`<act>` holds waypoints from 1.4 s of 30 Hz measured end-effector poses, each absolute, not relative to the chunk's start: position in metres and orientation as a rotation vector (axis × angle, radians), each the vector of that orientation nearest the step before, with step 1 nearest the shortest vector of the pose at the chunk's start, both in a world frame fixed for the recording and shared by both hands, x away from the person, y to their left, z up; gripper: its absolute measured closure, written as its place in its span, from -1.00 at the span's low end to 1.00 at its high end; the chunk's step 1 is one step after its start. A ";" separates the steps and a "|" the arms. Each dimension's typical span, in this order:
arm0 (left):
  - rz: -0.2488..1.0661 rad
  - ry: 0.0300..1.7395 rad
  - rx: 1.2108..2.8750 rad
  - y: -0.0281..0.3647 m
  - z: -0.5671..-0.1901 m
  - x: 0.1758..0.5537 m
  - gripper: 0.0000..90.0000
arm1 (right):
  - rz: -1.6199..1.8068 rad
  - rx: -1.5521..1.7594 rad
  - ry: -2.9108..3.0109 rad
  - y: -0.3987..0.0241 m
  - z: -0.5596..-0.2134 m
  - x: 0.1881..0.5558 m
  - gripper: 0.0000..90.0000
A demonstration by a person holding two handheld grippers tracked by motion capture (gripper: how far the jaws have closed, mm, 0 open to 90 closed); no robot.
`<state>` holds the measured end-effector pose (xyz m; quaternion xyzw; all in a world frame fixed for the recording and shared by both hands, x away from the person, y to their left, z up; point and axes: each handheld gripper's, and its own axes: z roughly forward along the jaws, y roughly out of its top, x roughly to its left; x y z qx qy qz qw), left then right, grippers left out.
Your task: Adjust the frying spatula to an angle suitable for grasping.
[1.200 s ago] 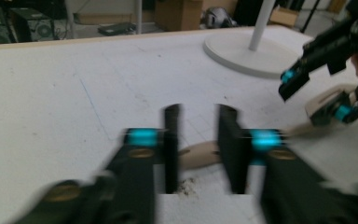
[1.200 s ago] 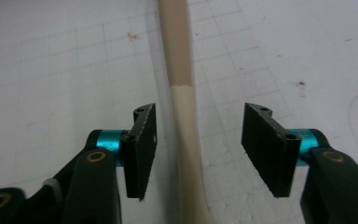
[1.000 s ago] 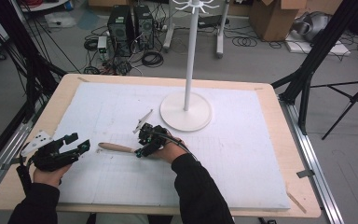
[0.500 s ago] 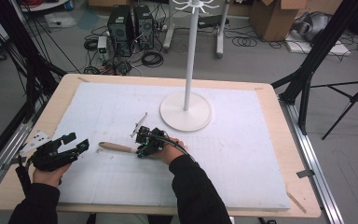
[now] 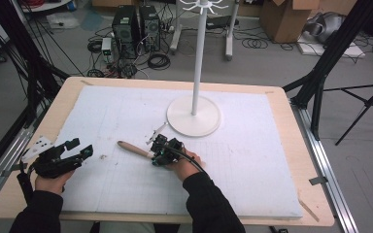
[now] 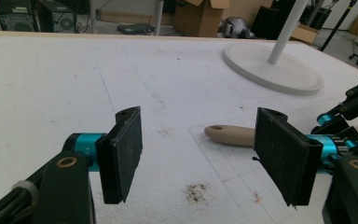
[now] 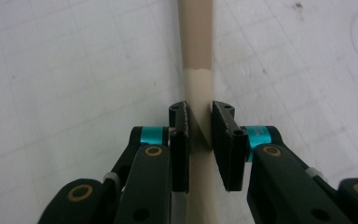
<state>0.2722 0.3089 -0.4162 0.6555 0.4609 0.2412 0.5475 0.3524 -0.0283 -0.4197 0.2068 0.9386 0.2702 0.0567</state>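
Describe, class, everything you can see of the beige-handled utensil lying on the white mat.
The utensil has a smooth beige handle, seemingly plastic or wood, rounded at its free end with a small hole there. It lies flat on the white mat, pointing toward the left gripper. The handle steps to a paler, narrower section where the right gripper is shut on it. A thin metal part extends toward the stand's base.

We see a utensil handle (image 7: 195, 42) of smooth, matt beige plastic lying on a rough white foam mat (image 5: 252, 165). The stand base (image 5: 194, 115) looks like smooth white-painted metal, and the table rim (image 5: 311, 160) like pale wood.
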 end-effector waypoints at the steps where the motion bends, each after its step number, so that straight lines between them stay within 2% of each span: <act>1: 0.574 1.090 1.555 0.309 -0.416 0.272 -0.26 | 0.819 0.642 2.839 -0.032 -0.420 0.351 0.73; 14: 0.565 1.086 1.564 0.304 -0.417 0.273 -0.26 | 0.961 0.772 2.725 -0.087 -0.422 0.329 0.73; 29: 0.559 1.081 1.586 0.300 -0.420 0.274 -0.26 | 0.998 0.754 2.699 -0.097 -0.427 0.322 0.72; 33: 0.556 1.082 1.588 0.301 -0.420 0.274 -0.26 | 1.004 0.748 2.700 -0.097 -0.427 0.321 0.68; 36: 0.556 1.083 1.589 0.300 -0.420 0.274 -0.26 | 1.021 0.741 2.696 -0.097 -0.427 0.320 0.54; 39: 0.553 1.084 1.587 0.300 -0.421 0.275 -0.26 | 1.034 0.736 2.690 -0.098 -0.425 0.319 0.54; 42: 0.548 1.082 1.589 0.300 -0.421 0.274 -0.26 | 1.084 0.725 2.663 -0.101 -0.419 0.317 0.42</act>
